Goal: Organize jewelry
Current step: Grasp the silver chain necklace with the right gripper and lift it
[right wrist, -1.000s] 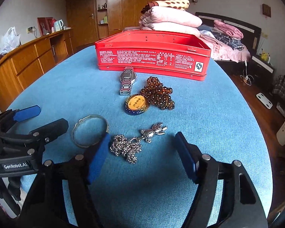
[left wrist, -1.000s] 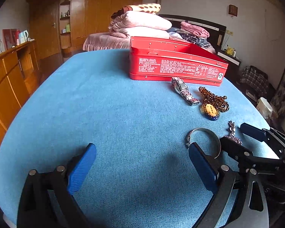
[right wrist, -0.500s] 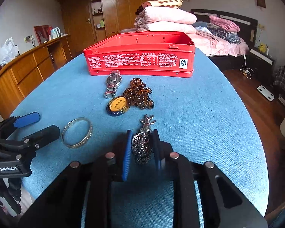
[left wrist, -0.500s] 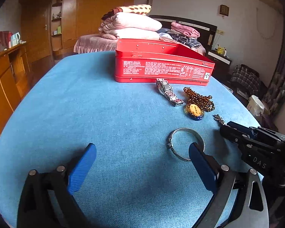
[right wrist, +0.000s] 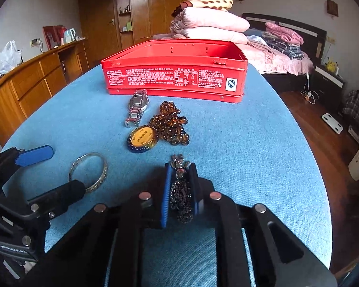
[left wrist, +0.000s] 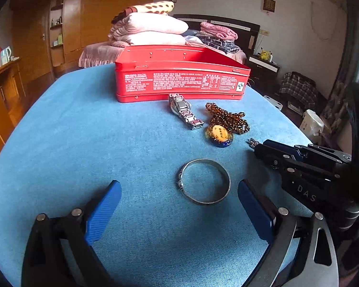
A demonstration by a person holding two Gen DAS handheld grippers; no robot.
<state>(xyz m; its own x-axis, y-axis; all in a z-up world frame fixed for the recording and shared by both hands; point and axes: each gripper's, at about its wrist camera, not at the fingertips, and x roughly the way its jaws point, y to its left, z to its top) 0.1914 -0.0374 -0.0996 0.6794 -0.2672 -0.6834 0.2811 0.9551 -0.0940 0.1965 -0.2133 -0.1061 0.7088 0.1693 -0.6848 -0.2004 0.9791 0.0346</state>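
My right gripper [right wrist: 180,167] is closing the last bit, and its blue pads press on a silver beaded chain [right wrist: 180,198] with a small charm sticking out in front. In the left wrist view the right gripper [left wrist: 259,147] shows at the right with the charm [left wrist: 252,141] at its tip. My left gripper [left wrist: 179,186] is open, low over the blue table [left wrist: 83,143]. A silver bangle [left wrist: 228,179] lies flat just ahead, between its fingers. A steel watch [left wrist: 184,111] and an amber bead necklace [left wrist: 229,119] with a yellow pendant [left wrist: 219,134] lie before the open red tin [left wrist: 179,81].
The red tin [right wrist: 174,76] stands at the far side of the table [right wrist: 251,143]. The watch [right wrist: 137,107], amber beads [right wrist: 172,124] and bangle [right wrist: 104,167] lie in between. A wooden sideboard [right wrist: 36,79] is on the left, a bed with folded bedding [right wrist: 210,24] behind, and bare floor on the right.
The right gripper's jaws closed on the beaded chain. The left gripper slid right, so the bangle now lies ahead between its fingers instead of by the right finger.
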